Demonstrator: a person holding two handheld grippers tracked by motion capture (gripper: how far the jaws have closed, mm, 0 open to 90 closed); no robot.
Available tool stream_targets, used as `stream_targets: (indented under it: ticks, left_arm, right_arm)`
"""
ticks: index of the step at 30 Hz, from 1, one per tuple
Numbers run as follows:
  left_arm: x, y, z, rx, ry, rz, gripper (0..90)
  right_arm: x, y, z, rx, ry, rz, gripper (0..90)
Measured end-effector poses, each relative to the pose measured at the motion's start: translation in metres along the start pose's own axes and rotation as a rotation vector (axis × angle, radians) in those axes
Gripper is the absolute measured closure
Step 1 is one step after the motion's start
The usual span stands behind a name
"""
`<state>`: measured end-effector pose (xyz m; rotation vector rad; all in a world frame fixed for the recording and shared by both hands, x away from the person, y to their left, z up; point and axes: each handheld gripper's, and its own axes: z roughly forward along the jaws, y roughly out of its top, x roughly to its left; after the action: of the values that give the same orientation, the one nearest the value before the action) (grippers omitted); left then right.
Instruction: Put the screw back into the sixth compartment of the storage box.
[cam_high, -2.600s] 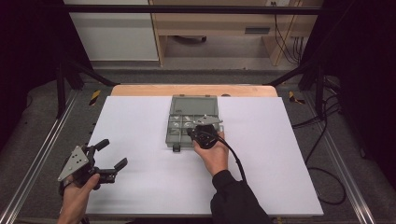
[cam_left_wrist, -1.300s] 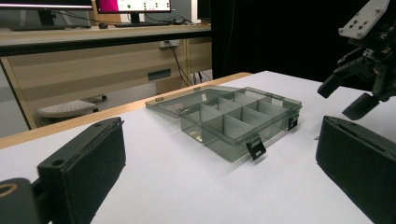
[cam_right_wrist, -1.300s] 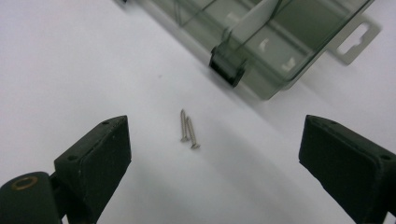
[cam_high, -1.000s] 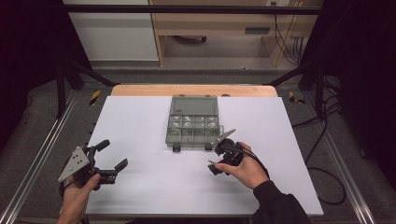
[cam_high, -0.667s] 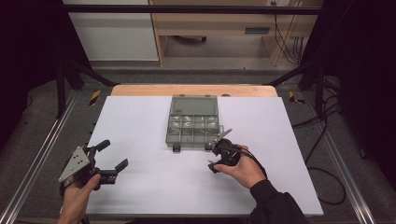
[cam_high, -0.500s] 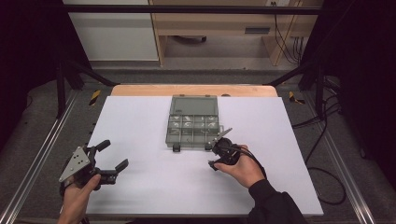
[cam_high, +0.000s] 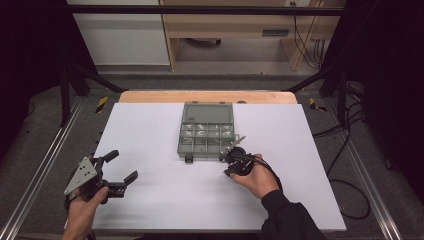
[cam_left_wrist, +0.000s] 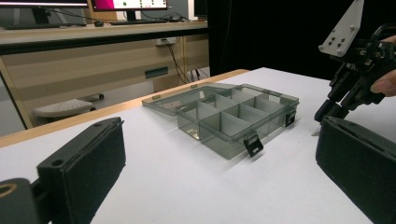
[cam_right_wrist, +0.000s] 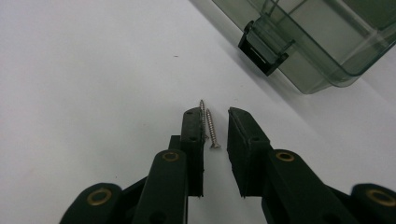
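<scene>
A white tabletop fills the frame, wooden edge at the back. The right gripper has jaws slightly parted around two screws lying on the surface, just off the near right corner of the open compartment box. The left gripper hovers wide open at the near left corner.

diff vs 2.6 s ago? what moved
The right claw came off the compartment box, toward the person, and now sits low over the white table at the box's near right corner. Its jaws stand slightly apart around two screws lying on the table. The left claw, open, and the box stayed put.
</scene>
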<state>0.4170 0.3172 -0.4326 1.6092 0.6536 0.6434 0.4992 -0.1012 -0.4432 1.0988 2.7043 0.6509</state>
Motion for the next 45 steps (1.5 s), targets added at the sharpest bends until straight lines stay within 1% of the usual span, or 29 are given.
stream_targets:
  ticks: [1,3,5,9,11,13,14,15,16,17,18,21,22,23,24,26,27,28,29,30,31,32,33,35,37,38,39,41,45]
  left_arm:
    - [0.000,0.000,0.000,0.000,0.000,0.000,1.7]
    - [0.000,0.000,0.000,0.002,0.000,0.001,1.7]
    - [0.000,0.000,0.000,0.003,0.000,0.002,1.7]
    - [0.000,0.000,0.000,0.008,-0.002,0.003,1.8]
    - [0.000,0.000,0.000,0.009,-0.002,0.005,1.8]
    - [0.000,0.000,0.000,0.010,-0.001,0.007,1.8]
    - [0.000,0.000,0.001,0.010,-0.002,0.006,1.9]
    - [0.000,0.000,0.001,0.011,-0.003,0.006,1.9]
    - [0.000,0.000,0.001,0.011,-0.003,0.006,1.9]
    - [-0.001,0.000,0.001,0.011,-0.004,0.006,1.9]
    - [-0.001,0.000,0.001,0.011,-0.004,0.006,1.9]
    - [-0.001,0.000,0.001,0.011,-0.004,0.007,1.9]
    - [-0.001,0.000,0.001,0.011,-0.004,0.007,1.9]
    - [-0.001,0.000,0.001,0.011,-0.003,0.007,1.9]
    - [0.000,0.000,0.001,0.011,-0.003,0.007,1.9]
    - [0.000,0.000,0.001,0.012,-0.003,0.006,1.9]
    - [0.000,0.000,0.001,0.012,-0.003,0.006,1.9]
    - [-0.001,0.000,0.001,0.012,-0.004,0.006,1.9]
    - [-0.001,0.000,0.001,0.012,-0.004,0.007,2.0]
    - [-0.001,0.000,0.002,0.011,-0.006,0.008,1.9]
    - [-0.001,0.000,0.002,0.011,-0.006,0.008,1.9]
    - [-0.001,0.000,0.002,0.007,-0.005,0.009,1.9]
    - [-0.001,0.000,0.002,0.005,-0.005,0.010,1.9]
    - [0.000,0.000,0.001,0.007,-0.003,0.010,1.9]
    - [0.000,0.000,0.000,0.002,-0.003,0.006,2.0]
    - [0.000,0.000,0.000,0.000,-0.004,0.004,2.0]
    - [0.000,0.000,0.000,-0.002,-0.004,0.005,2.0]
    - [-0.001,0.000,0.000,-0.005,-0.005,0.002,2.0]
    - [-0.001,0.000,0.000,0.000,-0.007,0.008,2.0]
  right_arm:
    - [-0.002,-0.001,0.001,-0.001,-0.004,-0.017,77.1]
    - [-0.002,0.000,0.003,0.010,0.007,0.002,78.5]
    - [-0.003,-0.001,0.004,0.017,-0.003,-0.001,79.5]
    - [-0.004,-0.001,0.006,0.015,0.006,-0.006,80.8]
    - [-0.003,0.000,0.007,0.016,0.012,0.016,82.4]
    - [-0.004,0.000,0.009,0.017,0.015,0.002,84.0]
    - [-0.004,0.000,0.009,0.020,0.007,0.003,84.2]
    - [-0.005,0.000,0.010,0.018,0.015,0.002,84.1]
    - [-0.004,0.001,0.011,0.018,0.020,0.012,84.1]
    - [-0.005,0.000,0.012,0.020,0.013,-0.006,84.2]
    - [-0.005,0.001,0.012,0.021,0.016,0.009,85.2]
    - [-0.006,0.000,0.012,0.017,0.018,0.016,87.6]
    - [-0.008,-0.001,0.012,0.002,0.021,0.000,87.7]
    - [-0.008,-0.001,0.012,0.002,0.021,0.000,87.7]
    - [-0.007,-0.001,0.011,0.000,0.028,0.027,87.7]
    - [-0.008,-0.002,0.008,-0.035,0.031,0.030,87.8]
    - [-0.008,-0.002,0.005,-0.084,0.042,0.047,87.7]
    - [-0.008,-0.002,0.005,-0.084,0.042,0.047,87.7]
    - [-0.008,-0.002,0.003,-0.106,0.040,0.045,87.8]
    - [-0.008,-0.002,0.000,-0.155,0.029,0.042,87.7]
    - [-0.008,-0.002,0.000,-0.155,0.029,0.042,87.7]
    - [-0.008,-0.001,-0.003,-0.210,0.026,0.042,87.7]
    - [-0.008,-0.001,-0.003,-0.210,0.026,0.042,87.7]
    - [-0.009,0.000,-0.005,-0.274,0.022,0.021,87.7]
    - [-0.008,0.000,-0.007,-0.321,0.021,0.034,87.7]
    - [-0.007,0.001,-0.009,-0.361,0.017,0.036,87.7]
    - [-0.007,0.001,-0.009,-0.361,0.017,0.036,87.7]
    - [-0.006,0.002,-0.011,-0.400,0.015,0.047,87.7]
    - [-0.005,0.003,-0.014,-0.460,0.014,0.042,87.7]
